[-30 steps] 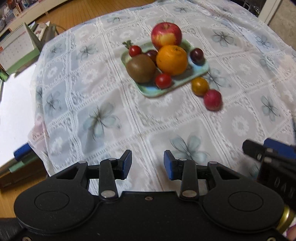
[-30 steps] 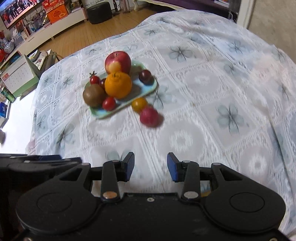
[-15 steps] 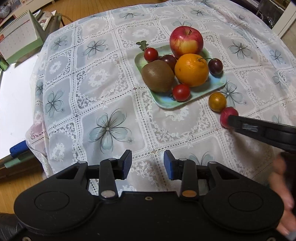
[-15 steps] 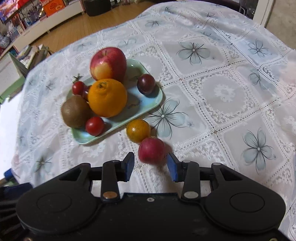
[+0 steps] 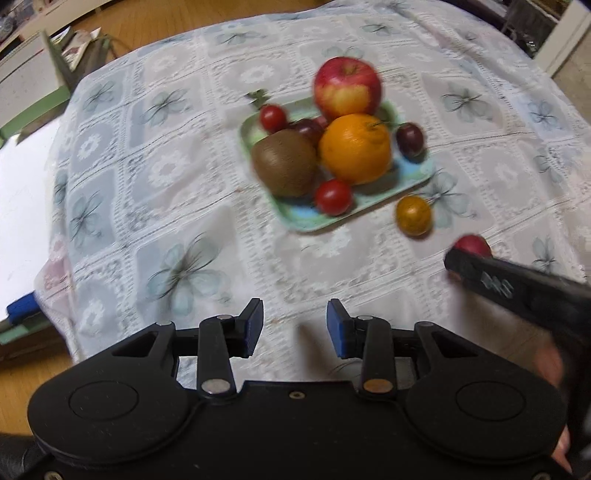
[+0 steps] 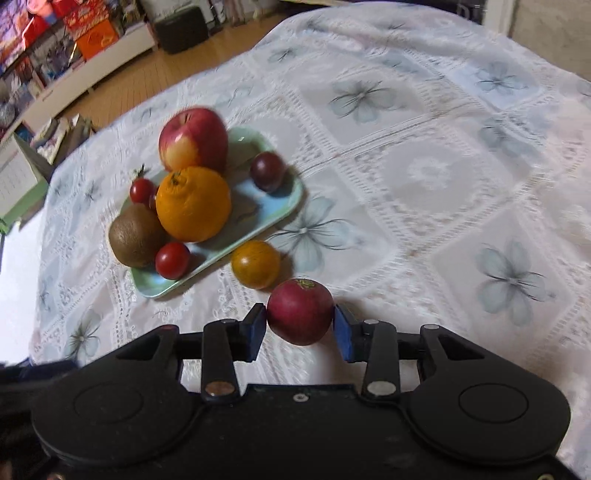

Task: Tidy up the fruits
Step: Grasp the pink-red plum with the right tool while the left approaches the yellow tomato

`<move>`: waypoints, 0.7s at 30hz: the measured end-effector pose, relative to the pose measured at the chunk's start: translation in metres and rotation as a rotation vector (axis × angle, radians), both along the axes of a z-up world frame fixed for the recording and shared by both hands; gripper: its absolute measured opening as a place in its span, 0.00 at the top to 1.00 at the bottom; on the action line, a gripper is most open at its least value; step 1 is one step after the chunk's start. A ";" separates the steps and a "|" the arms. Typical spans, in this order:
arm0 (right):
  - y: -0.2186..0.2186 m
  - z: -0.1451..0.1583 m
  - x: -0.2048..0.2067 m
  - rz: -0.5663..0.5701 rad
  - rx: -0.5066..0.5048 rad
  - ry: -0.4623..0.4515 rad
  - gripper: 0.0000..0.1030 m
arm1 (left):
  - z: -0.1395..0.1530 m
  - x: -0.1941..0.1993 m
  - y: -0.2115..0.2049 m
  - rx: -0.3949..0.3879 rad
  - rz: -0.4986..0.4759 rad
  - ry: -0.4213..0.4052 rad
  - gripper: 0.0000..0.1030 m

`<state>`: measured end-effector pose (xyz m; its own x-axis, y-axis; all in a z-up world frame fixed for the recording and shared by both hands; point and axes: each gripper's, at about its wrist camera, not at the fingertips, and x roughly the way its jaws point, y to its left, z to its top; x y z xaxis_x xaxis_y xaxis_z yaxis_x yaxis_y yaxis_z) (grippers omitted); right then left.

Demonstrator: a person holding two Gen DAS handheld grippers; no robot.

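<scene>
Left gripper: jaws apart, empty, hovering over the cloth.
Right gripper: blue pads either side of a red fruit, touching or nearly.

No text can be read with confidence. The right gripper carries pale embossed characters on its finger, blurred beyond reading. Calendar and coloured boxes bear print too small to decipher.

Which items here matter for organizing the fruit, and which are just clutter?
Relevant: red fruit between the right gripper fingers; yellow-orange tomato loose on the tablecloth; green tray holding apple, orange, kiwi, cherry tomatoes.

Clutter: desk calendar, shelf boxes.
</scene>
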<state>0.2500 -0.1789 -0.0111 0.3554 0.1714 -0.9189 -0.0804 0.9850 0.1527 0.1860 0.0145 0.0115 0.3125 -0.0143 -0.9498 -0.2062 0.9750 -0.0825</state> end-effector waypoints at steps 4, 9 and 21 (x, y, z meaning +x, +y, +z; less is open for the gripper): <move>-0.024 0.022 -0.015 -0.034 0.021 -0.019 0.61 | 0.005 0.019 -0.021 0.013 -0.047 -0.062 0.55; -0.044 0.030 -0.039 -0.053 0.030 -0.047 0.61 | 0.001 0.044 -0.053 0.048 -0.097 -0.148 0.54; -0.064 0.017 -0.038 -0.063 0.085 -0.060 0.61 | -0.039 0.075 -0.085 0.047 -0.065 -0.104 0.52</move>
<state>0.2119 -0.2428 0.0063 0.4214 0.2233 -0.8790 -0.0306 0.9722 0.2323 0.2615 -0.0704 -0.0271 0.4095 0.0059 -0.9123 -0.1353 0.9893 -0.0543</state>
